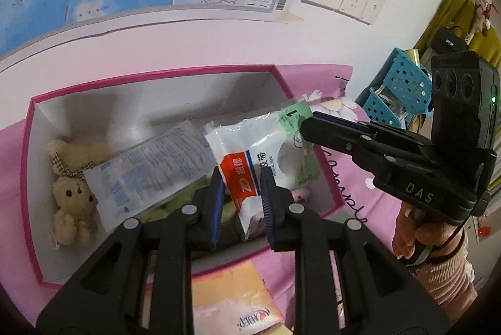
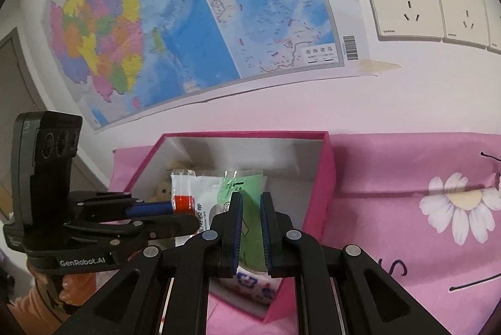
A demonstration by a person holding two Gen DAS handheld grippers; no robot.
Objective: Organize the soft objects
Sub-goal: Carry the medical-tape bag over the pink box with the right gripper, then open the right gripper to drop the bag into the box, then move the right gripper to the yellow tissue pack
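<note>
Surface covered by pink sheet (image 2: 407, 241) printed with white daisies and dark script. Pink-rimmed open box (image 1: 29, 147) resting directly on sheet, back edge close to wall. Orange-and-white packet (image 1: 235, 300) lying flat on sheet just in front of box. Blue perforated basket (image 1: 397, 87) standing at far right edge of sheet, well apart from box.

One teddy bear (image 1: 72, 191), two claws (image 1: 241, 203)

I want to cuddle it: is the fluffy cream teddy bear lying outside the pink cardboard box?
No, the fluffy cream teddy bear lies inside the pink cardboard box.
</note>
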